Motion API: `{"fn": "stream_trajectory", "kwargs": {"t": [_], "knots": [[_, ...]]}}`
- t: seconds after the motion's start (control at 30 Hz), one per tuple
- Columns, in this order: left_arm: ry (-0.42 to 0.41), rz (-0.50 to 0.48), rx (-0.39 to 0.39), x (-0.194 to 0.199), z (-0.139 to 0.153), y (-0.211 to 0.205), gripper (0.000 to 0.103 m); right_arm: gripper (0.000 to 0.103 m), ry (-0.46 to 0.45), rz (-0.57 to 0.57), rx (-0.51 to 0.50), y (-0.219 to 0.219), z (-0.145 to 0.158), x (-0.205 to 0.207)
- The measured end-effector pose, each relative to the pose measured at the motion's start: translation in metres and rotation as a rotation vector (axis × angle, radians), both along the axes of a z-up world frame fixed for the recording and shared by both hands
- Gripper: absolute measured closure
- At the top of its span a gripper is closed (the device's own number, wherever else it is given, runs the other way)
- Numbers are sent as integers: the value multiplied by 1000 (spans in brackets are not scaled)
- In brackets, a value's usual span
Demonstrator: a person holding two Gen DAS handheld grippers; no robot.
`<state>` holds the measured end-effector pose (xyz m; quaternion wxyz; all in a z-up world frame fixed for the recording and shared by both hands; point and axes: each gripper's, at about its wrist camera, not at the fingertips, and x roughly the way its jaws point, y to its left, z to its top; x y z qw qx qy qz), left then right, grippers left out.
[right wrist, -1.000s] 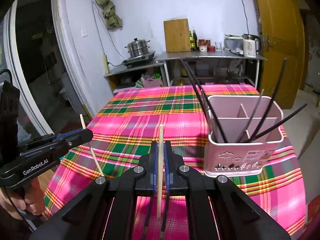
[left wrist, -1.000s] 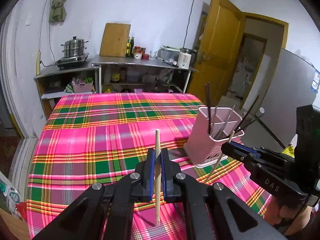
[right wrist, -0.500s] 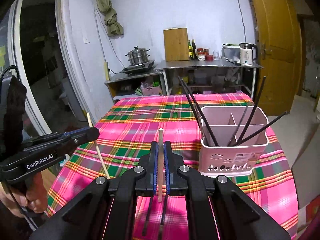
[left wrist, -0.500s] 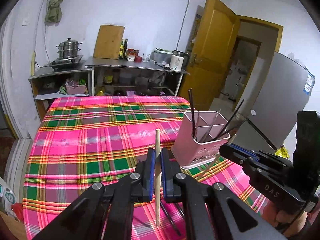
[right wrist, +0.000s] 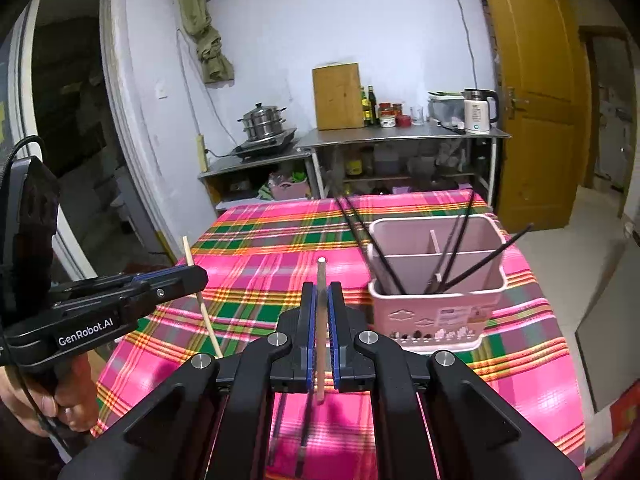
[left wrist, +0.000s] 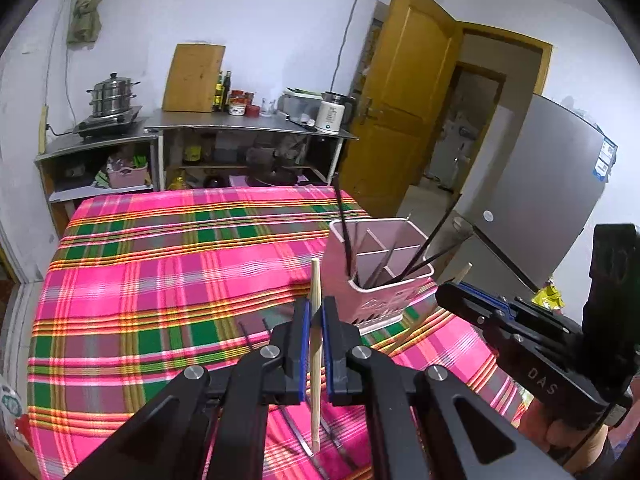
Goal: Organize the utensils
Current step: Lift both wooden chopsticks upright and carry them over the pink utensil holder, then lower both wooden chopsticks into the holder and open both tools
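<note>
My left gripper (left wrist: 315,312) is shut on a wooden chopstick (left wrist: 315,360), held upright above the plaid table. My right gripper (right wrist: 320,296) is shut on another wooden chopstick (right wrist: 320,332), also upright. A pink utensil holder (left wrist: 380,276) with several black chopsticks stands on the table, ahead and right of both grippers; it also shows in the right wrist view (right wrist: 436,280). Dark chopsticks (left wrist: 304,440) lie on the cloth under the left gripper. The left gripper shows at the left of the right wrist view (right wrist: 192,276), and the right gripper at the right of the left wrist view (left wrist: 448,296).
The table wears a pink and green plaid cloth (left wrist: 168,280). Behind it stand metal shelves (left wrist: 248,128) with a steamer pot (left wrist: 114,96), cutting board (left wrist: 194,78), bottles and a kettle (left wrist: 332,114). A yellow door (left wrist: 404,120) and a grey fridge (left wrist: 552,200) are to the right.
Both grippers have risen and drawn back from the table, each still holding its chopstick. The pink holder now appears farther away and lower in both views.
</note>
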<state>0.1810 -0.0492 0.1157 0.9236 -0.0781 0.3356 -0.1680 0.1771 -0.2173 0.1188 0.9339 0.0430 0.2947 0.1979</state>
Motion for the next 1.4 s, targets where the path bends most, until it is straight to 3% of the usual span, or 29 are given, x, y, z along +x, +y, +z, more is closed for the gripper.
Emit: {"fn": "stream_trajectory", "kwargs": {"t": [0.47,0.93,1.13,1.4], "knots": [[-49,-49,-46,50,43,-43,97,97,-63,-94,13,-45,32,18],[-128,-33,-62,101,81,-64,97,97,-154,-151,50,-69,71,48],[-145,-19,-45,120,75,-70,97,97,-172,-161,47,-68,75,62],[-125,-41,-33,127,40,-79,97,97,-146,-162,19,-62,52,71]]}}
